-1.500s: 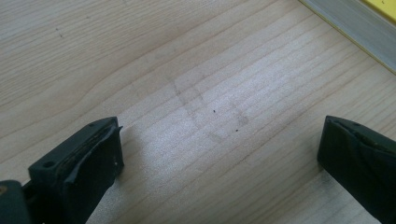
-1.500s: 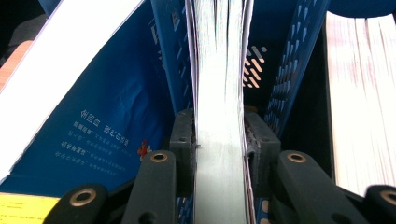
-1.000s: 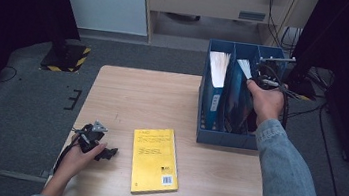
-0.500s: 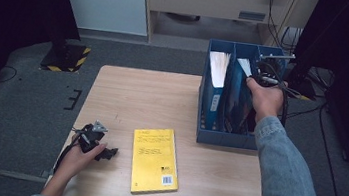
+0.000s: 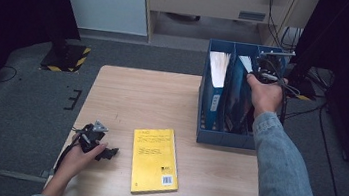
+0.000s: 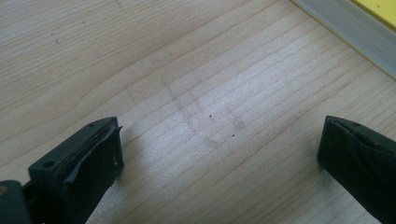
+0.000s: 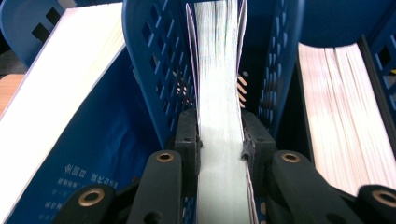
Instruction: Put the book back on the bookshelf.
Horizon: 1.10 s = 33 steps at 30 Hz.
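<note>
Left hand-held gripper [image 5: 105, 152]: held low over the counter [image 5: 137, 98], near the front-left corner, well apart from the blue file rack [image 5: 220, 136]; jaws are seen spread wide over bare wood in the left gripper view, nothing between them.
Yellow book [image 5: 154, 160]: laid flat on the counter, front of the blue file rack and to its left, just beside the left hand-held gripper.
Blue file rack: stood at the right side of the counter; books are stood upright in its compartments.
Right hand-held gripper [image 7: 219, 142]: clamped on the page edge of a thin book [image 7: 218, 84] stood in a middle compartment of the rack.
Neighbouring books: one in the compartment at either side.
</note>
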Motion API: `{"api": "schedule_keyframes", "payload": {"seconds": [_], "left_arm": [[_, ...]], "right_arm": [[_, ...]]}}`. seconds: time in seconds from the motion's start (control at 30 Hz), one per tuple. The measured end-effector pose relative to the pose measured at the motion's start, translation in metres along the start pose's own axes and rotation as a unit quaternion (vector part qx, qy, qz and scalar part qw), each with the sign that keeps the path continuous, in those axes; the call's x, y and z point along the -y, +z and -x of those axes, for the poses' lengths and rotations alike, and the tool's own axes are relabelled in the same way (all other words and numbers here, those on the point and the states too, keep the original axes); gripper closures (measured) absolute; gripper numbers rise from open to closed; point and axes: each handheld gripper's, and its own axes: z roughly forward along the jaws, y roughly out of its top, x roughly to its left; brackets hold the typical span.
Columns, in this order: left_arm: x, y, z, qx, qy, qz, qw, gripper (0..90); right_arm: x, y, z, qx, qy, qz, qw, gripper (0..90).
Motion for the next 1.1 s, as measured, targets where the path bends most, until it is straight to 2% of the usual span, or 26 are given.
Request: {"api": "schedule_keyframes", "payload": {"seconds": [0.23,0.3,0.57,0.73,1.1], "left_arm": [[0.001,0.0,0.0,0.002,0.003,0.004,1.0,0.0],[0.001,0.0,0.0,0.002,0.003,0.004,1.0,0.0],[0.002,0.0,-0.001,0.003,0.005,0.005,1.0,0.0],[0.002,0.0,0.0,0.003,0.005,0.005,1.0,0.0],[0.001,0.0,0.0,0.004,0.005,0.004,1.0,0.0]], "right_arm": [[-0.003,0.006,-0.001,0.004,-0.001,0.002,1.0,72.7],[-0.005,0.008,0.0,0.01,0.006,0.007,0.9999,72.7],[-0.008,0.013,0.001,0.007,-0.002,0.017,0.9998,72.8],[-0.008,0.016,-0.004,0.021,-0.018,0.021,0.9994,72.8],[-0.007,0.022,-0.001,0.028,-0.011,0.031,0.9991,72.7]]}}
